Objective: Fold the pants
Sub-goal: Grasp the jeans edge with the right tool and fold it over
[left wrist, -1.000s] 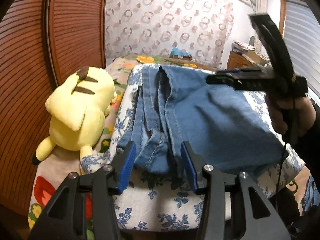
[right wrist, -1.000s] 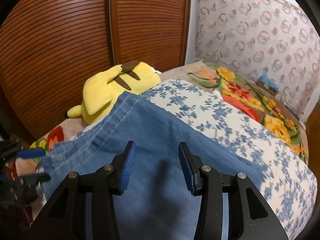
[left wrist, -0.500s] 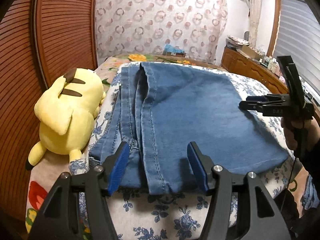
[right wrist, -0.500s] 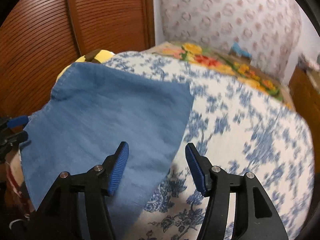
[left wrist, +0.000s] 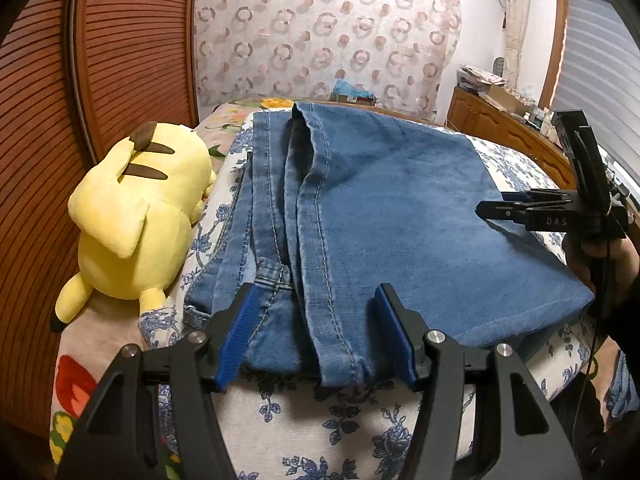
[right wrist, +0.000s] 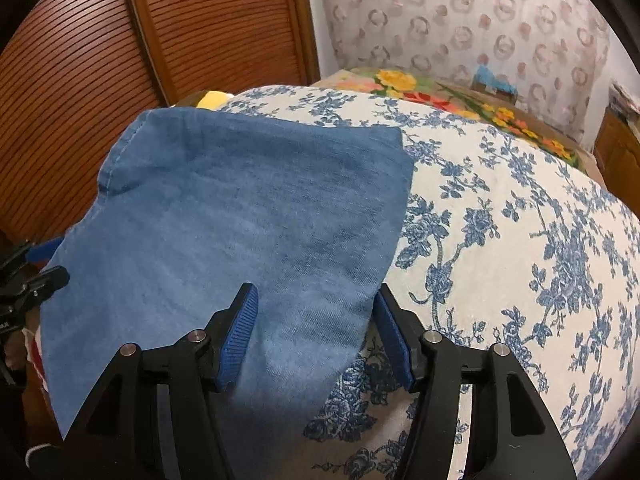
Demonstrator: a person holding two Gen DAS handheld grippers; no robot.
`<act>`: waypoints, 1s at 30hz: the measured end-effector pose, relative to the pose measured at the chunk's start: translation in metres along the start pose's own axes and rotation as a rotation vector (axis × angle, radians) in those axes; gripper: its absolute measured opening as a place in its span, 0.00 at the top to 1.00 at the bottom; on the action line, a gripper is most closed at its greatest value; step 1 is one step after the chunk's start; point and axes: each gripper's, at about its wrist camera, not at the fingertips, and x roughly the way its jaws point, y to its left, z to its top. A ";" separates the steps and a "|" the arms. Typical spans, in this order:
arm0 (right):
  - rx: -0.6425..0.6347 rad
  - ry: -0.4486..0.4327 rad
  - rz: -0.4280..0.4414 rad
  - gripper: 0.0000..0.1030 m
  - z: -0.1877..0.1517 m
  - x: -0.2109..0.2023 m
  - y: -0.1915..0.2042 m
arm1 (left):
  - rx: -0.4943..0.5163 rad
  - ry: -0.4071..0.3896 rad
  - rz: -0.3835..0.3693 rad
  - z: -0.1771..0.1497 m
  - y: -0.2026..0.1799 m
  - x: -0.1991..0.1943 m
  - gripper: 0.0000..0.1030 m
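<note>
At the far left a yellow plush toy [left wrist: 132,216] is seen lying on the bed, just beside the left edge of the pants [left wrist: 360,220]. The pants are spread on the blue-flowered bedcover [left wrist: 340,432], already doubled over, with the seams and the layered edges gathered on the left side and a smooth panel on the right.

The left gripper [left wrist: 314,332] is held low over the near edge of the stacked layers. Its jaws stand apart, and the denim lies between them but is not pressed by the pads. Further right, the right gripper [right wrist: 314,330] is seen over the near right corner of the smooth panel. Its jaws are closing a little, with the cloth edge between them, and it is not yet pinched.

The step in hand is judged to be the taking of the near edge for the next fold. For this to be done well, all layers on the left side should be caught together, because a loose under-layer would be left behind and the fold would be spoiled. The right corner should be gripped close to the edge, so that the panel stays flat. Both ends should then be lifted at equal height and carried over evenly, so that the far edges are matched and no wrinkle is made, and the toy should not be pushed
</note>
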 end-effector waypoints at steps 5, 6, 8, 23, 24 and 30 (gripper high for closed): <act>-0.020 -0.015 0.018 0.92 0.002 -0.005 0.006 | -0.006 -0.002 -0.004 -0.002 0.001 -0.001 0.42; -0.044 -0.037 0.018 0.96 0.003 -0.010 0.011 | -0.008 -0.002 -0.004 -0.001 0.002 -0.001 0.42; -0.092 -0.092 0.020 0.96 0.006 -0.026 0.022 | -0.014 -0.004 -0.004 -0.001 0.003 -0.002 0.42; -0.198 -0.356 -0.071 0.98 0.055 -0.169 0.057 | 0.032 -0.098 -0.039 0.035 -0.027 -0.036 0.42; -0.195 -0.350 -0.096 0.98 0.053 -0.175 0.047 | 0.042 -0.098 -0.043 0.038 -0.031 -0.035 0.42; -0.142 -0.259 -0.246 0.98 0.023 -0.191 -0.026 | 0.104 -0.099 -0.112 0.054 -0.075 -0.025 0.42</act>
